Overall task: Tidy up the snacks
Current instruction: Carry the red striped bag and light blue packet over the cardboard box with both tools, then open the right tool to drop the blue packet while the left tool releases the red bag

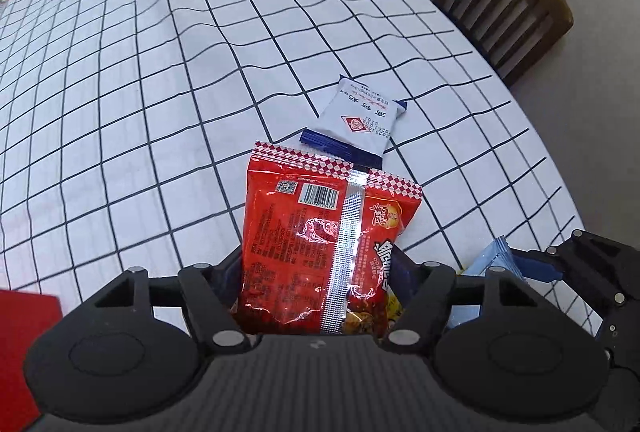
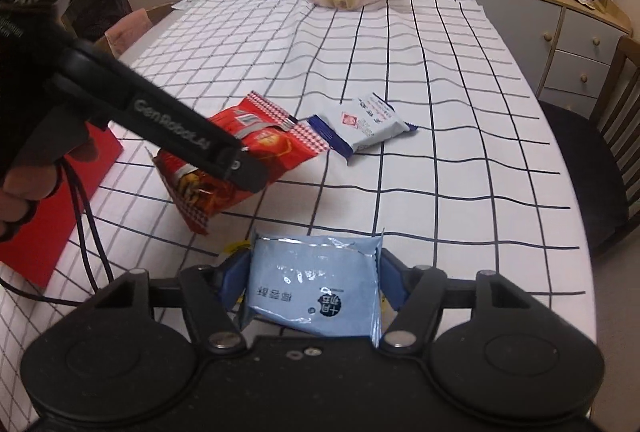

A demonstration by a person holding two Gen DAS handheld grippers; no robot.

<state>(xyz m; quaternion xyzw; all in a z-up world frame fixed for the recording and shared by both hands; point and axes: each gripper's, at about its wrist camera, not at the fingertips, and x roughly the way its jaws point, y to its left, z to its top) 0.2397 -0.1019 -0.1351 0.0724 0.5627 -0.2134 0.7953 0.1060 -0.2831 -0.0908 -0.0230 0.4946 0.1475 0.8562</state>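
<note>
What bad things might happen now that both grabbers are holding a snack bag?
The left gripper pinches the shiny red packet near one end only, so it might slip out. The red packet hangs close to the white and blue packet on the tablecloth and could knock it. The right gripper squeezes the light blue packet, which might crush what is inside.

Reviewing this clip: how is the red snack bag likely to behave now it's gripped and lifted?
The red snack bag is probably light and floppy: held by the left gripper, it tilts with one corner drooping toward the tablecloth. Its glossy, crinkled film looks slippery, so it may slide. Contents are likely crushable.
</note>
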